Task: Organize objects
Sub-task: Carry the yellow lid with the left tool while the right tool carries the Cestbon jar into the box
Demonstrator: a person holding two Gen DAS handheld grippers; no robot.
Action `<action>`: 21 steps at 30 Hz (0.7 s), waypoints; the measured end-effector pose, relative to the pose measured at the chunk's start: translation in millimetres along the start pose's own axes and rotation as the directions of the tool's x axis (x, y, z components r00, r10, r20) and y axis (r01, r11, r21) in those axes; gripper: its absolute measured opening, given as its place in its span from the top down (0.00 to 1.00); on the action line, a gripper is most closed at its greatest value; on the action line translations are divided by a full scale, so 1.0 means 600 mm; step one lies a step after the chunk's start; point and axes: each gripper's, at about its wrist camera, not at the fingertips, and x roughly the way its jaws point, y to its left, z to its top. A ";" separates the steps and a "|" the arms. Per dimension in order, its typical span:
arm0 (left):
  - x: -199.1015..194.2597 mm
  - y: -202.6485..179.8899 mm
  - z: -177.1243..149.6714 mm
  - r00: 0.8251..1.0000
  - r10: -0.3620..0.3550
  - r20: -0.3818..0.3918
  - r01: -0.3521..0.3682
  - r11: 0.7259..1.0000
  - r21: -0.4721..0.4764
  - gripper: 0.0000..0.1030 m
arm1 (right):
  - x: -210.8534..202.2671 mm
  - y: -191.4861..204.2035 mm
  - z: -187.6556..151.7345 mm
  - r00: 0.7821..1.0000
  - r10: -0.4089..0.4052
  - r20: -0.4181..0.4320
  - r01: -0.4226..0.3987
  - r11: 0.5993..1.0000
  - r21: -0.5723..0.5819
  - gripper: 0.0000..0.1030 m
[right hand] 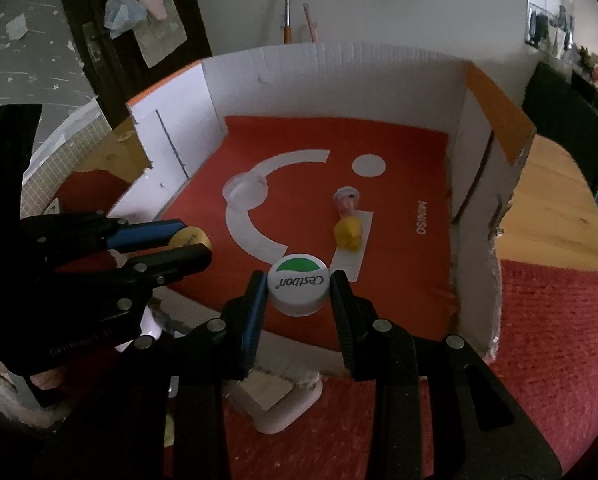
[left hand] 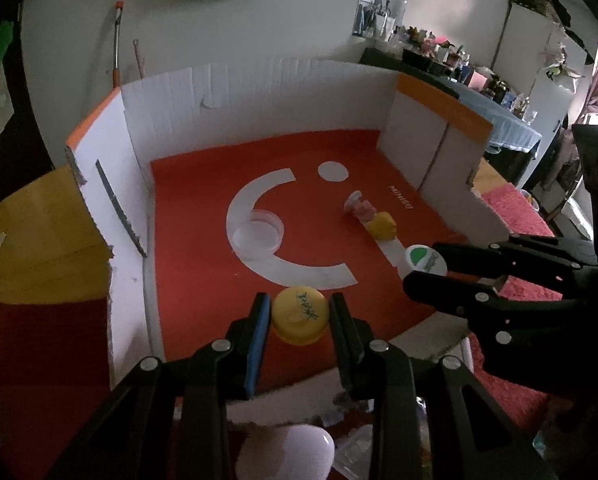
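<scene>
Both hands are working at once here. The left gripper [left hand: 299, 312] is clamping a round yellow plastic cap with dark handwriting on top [left hand: 299, 314], its fingers pressed against both sides, and it is hanging over the near edge of the open white cardboard box with the red printed floor [left hand: 203, 92]. The right gripper [right hand: 299, 290] is squeezing a round white plastic lid with a green arc and "Cestbon" lettering [right hand: 298, 288], also over the near part of the red floor. Neither piece is looking set down yet.

Inside the box, three things are already lying on the floor: a shallow clear plastic dish [left hand: 257, 236] on the white curved band, a small pink-and-white figure [left hand: 359, 206] and a small yellow rounded object [left hand: 382, 225] touching it on the white strip.

So I am judging this as partway along: some items are in, two are being carried, and placing them is what remains. Whether more items are waiting outside the box, I cannot tell.
</scene>
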 end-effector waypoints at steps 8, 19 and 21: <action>0.027 0.016 0.010 0.999 -0.007 -0.036 0.007 1.000 -0.022 0.69 | 0.022 -0.005 0.008 1.000 0.007 -0.030 -0.007 1.000 -0.002 0.70; 0.047 0.027 0.023 0.999 -0.008 -0.052 0.006 0.999 -0.036 0.69 | 0.047 -0.014 0.019 0.998 0.016 -0.061 -0.015 1.000 0.014 0.70; 0.049 0.028 0.026 0.999 -0.003 -0.051 0.001 0.999 -0.034 0.69 | 0.051 -0.014 0.021 0.998 0.012 -0.064 -0.011 1.000 0.012 0.70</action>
